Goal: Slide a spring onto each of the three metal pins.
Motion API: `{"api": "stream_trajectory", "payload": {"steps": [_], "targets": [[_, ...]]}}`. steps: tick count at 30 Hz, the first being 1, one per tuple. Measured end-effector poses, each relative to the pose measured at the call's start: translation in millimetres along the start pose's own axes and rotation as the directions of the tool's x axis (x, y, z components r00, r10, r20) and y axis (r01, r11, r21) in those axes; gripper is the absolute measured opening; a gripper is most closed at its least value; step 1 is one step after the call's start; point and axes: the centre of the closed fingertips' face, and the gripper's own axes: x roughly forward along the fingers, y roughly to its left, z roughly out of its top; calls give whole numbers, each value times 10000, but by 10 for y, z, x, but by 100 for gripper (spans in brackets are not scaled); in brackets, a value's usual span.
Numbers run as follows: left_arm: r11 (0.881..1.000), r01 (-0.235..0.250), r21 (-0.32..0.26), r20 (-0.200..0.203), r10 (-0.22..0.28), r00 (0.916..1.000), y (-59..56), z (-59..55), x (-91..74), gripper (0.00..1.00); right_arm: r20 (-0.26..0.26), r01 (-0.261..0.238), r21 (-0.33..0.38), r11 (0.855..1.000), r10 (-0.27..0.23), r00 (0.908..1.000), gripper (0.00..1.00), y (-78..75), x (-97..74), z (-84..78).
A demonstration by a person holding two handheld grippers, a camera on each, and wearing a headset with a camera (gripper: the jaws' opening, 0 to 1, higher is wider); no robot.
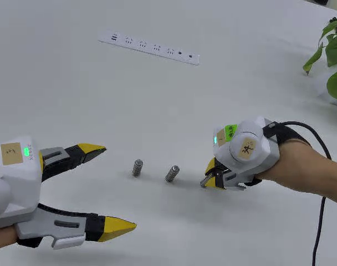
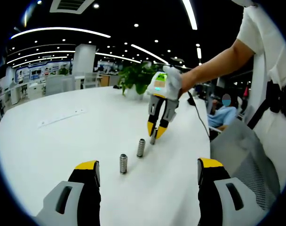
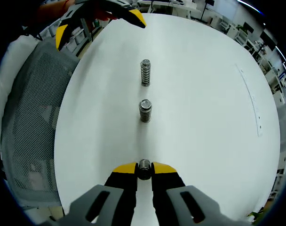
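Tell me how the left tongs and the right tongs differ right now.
The left tongs gape wide and hold nothing; the right tongs are shut on a spring. The left tongs point roughly level over the table; the right tongs point down at it. Both have yellow tips.

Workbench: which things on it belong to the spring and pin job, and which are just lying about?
Job in hand:
first spring pin, standing nearest the left gripper, which is open
middle spring pin, standing
third spring pin, clamped in the right gripper

Lying about:
power strip, far side of the bench
potted plant, far right edge
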Motion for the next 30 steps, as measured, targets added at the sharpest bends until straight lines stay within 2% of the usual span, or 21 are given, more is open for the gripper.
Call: {"api": "stream_trajectory", "payload": {"steps": [10,17,21,30], "targets": [[10000,-25,83,-179,26,9998,1,-48,-2,90,-9,22,-48,10000,-22,10000,13,-7,35,-12],[9999,-101,109,-173,103,9998,12,-39,-11,91,108,29,74,10000,-30,9999,18,0,45,-1],[9995,-201,259,-195,206,9996,20,-40,-10,98,214,115,216,9997,-119,9997,22,-5,14,6],[9991,-184,377,-259,194,9995,5,-39,-27,99,578,289,664,9974,-327,9978,30,16,-131,-31]]}}
